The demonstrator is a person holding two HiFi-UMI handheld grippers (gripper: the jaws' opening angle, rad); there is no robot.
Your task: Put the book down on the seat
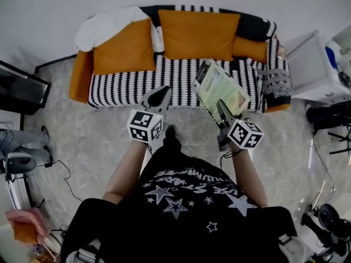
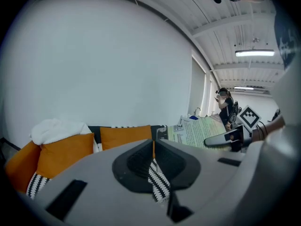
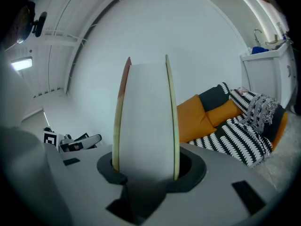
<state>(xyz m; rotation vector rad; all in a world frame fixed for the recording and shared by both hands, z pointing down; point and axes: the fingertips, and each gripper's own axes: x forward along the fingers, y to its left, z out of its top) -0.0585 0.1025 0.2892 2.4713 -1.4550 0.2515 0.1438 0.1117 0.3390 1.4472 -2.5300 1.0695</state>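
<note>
**One book clamped over the sofa's front edge**

One pale green, soft-covered book (image 1: 220,86) sits in my right gripper (image 1: 222,112), whose jaws are clamped on its lower edge. It stands tilted above the front edge of the sofa's seat, toward the sofa's right end as I look down. Its cover carries blocks of fine print and a small dark panel at one top corner, but I cannot read any of it at this size. Edge-on in the right gripper view, it is a thick white page block between two thin yellowish covers.

My left gripper (image 1: 161,95) has its dark pads closed together on nothing and hangs over the middle of the sofa's front edge.

The sofa (image 1: 123,89) has a fabric cover of black and white zigzag stripes, with orange sides. Plump orange cushions (image 1: 198,34) lean against its back, and a white blanket (image 1: 107,26) is bunched at its left corner. Black-and-white square markers cover each gripper's cube (image 1: 145,126).
</note>
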